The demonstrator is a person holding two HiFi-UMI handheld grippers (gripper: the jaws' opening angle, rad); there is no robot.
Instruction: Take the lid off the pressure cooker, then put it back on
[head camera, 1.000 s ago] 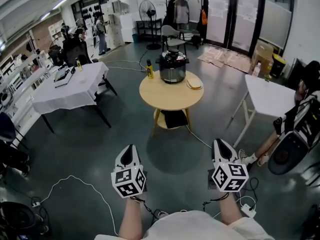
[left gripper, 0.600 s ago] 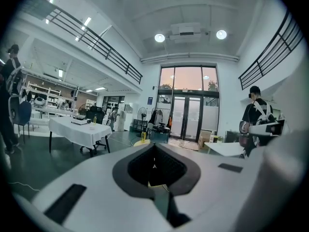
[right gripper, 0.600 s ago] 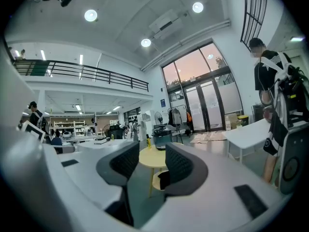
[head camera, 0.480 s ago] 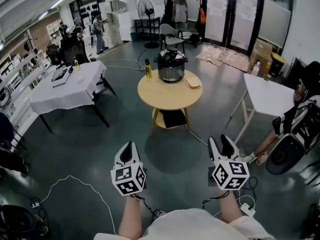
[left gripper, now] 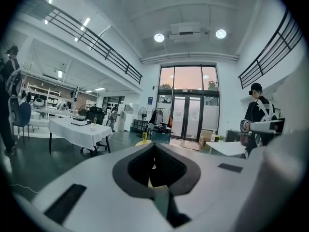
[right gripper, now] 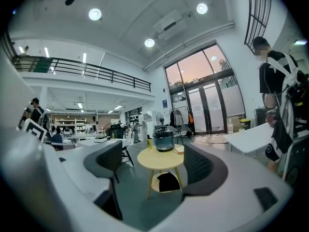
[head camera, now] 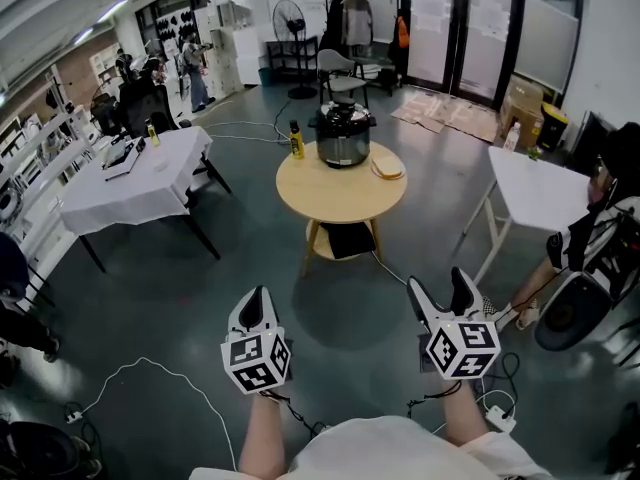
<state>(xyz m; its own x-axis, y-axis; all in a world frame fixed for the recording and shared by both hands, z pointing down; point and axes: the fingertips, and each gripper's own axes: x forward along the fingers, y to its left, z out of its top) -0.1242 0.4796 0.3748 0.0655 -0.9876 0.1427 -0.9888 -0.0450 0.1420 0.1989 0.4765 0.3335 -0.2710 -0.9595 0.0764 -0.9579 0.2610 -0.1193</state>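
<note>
The pressure cooker (head camera: 343,138), steel with a black lid (head camera: 343,116) on top, stands on a round yellow table (head camera: 340,196) far ahead of me. Both grippers hang low in the head view, well short of the table. My left gripper (head camera: 258,300) is shut with nothing in it, and its jaws meet in the left gripper view (left gripper: 154,148). My right gripper (head camera: 438,284) has its jaws spread and still opening, with nothing between them. In the right gripper view the cooker (right gripper: 164,140) shows in the distance between the two pads (right gripper: 110,159).
On the yellow table are a yellow bottle (head camera: 297,140) and a flat pale item (head camera: 387,168); a dark bag (head camera: 348,238) lies on its lower shelf. A white-clothed table (head camera: 135,178) stands left, a white table (head camera: 540,193) and a seated person (head camera: 600,233) right. Cables (head camera: 150,368) trail over the floor.
The right gripper's jaws have gone from shut to wide apart. The left gripper has stayed shut and in place.
</note>
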